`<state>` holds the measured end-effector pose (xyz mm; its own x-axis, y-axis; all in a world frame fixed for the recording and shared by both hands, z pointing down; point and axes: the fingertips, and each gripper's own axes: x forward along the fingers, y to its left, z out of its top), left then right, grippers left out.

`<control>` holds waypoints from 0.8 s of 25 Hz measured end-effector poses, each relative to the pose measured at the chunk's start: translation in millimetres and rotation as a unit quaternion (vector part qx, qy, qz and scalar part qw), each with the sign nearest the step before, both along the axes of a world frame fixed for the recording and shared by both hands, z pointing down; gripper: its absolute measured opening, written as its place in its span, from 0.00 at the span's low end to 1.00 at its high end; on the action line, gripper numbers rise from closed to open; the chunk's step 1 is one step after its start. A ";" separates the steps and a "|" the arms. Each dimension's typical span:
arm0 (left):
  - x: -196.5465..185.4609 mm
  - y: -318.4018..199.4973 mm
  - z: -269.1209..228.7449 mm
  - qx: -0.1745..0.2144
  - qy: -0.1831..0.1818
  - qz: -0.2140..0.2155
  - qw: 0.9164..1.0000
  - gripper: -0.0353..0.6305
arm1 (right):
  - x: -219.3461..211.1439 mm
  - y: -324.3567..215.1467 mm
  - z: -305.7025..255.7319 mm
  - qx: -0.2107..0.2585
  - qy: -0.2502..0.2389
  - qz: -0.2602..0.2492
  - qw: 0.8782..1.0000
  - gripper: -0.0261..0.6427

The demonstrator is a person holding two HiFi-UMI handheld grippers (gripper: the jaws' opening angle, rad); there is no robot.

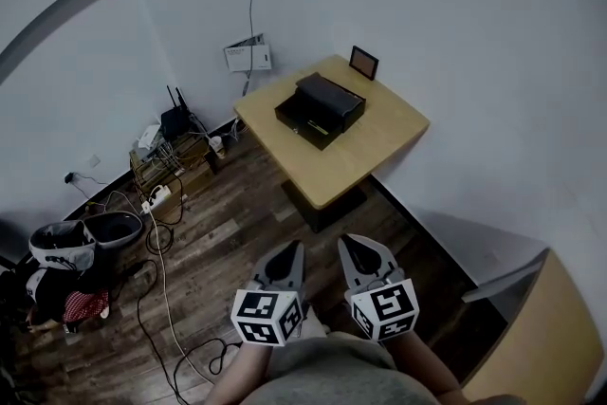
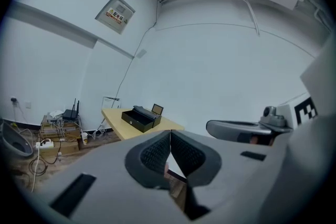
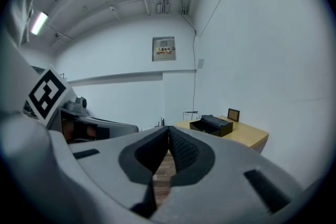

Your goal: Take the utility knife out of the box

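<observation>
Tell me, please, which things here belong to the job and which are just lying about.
Job: open black box on the wooden table; left gripper and right gripper, both shut; knife not visible.
Lying about: picture frame, router, power strip.

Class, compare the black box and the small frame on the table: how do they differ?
The box is larger and lies flat with its lid open; the frame is small and stands upright. The box sits near the middle of the table; the frame at its far edge. Both rest on it.
</observation>
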<state>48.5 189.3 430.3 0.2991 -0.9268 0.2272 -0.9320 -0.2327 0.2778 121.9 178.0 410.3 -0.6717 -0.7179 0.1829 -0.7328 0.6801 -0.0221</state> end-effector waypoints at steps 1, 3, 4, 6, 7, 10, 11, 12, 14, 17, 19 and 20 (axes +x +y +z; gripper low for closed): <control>-1.9 -1.9 1.1 -0.002 0.001 -0.003 1.000 0.06 | -1.6 -2.4 0.9 -0.004 -0.001 -0.003 1.000 0.04; -5.4 -8.4 1.9 -0.004 0.002 -0.007 1.000 0.06 | -3.7 -10.4 1.5 -0.012 -0.005 -0.007 1.000 0.04; -6.8 -12.7 2.0 -0.005 0.002 -0.007 1.000 0.06 | -4.0 -15.9 1.4 -0.015 -0.006 -0.007 1.000 0.04; -10.6 -22.9 2.6 -0.007 0.004 -0.007 1.000 0.06 | -5.7 -28.0 1.5 -0.018 -0.005 -0.004 1.000 0.04; -13.3 -28.4 3.2 -0.008 0.004 -0.007 1.000 0.06 | -7.5 -33.9 2.2 -0.019 -0.004 -0.003 1.000 0.04; -20.8 -47.9 5.1 -0.010 0.007 -0.006 1.000 0.06 | -13.8 -51.5 5.6 -0.024 -0.002 -0.001 1.000 0.04; -22.4 -56.1 5.4 -0.011 0.008 -0.004 1.000 0.06 | -15.6 -58.5 6.7 -0.027 -0.002 0.000 1.000 0.04; -24.1 -65.0 5.6 -0.011 0.008 -0.003 1.000 0.06 | -17.3 -66.4 7.6 -0.030 -0.002 0.000 1.000 0.04; -28.7 -84.1 7.2 -0.013 0.008 -0.001 1.000 0.06 | -21.5 -84.3 10.0 -0.034 -0.002 0.001 0.999 0.04; -38.6 -113.1 13.1 -0.018 0.011 0.004 1.000 0.06 | -30.5 -114.2 14.1 -0.037 -0.002 0.006 0.999 0.04; -44.9 -133.5 16.4 -0.020 0.010 0.008 1.000 0.06 | -36.6 -135.9 14.8 -0.038 -0.003 0.010 0.999 0.04; -47.9 -143.9 17.2 -0.021 0.010 0.011 1.000 0.06 | -39.8 -146.8 14.7 -0.038 -0.004 0.012 0.999 0.04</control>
<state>0.5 45.4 447.5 0.3234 -0.9099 0.2597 -0.9211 -0.2400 0.3064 82.1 31.2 425.1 -0.6559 -0.7182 0.2326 -0.7487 0.6581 -0.0791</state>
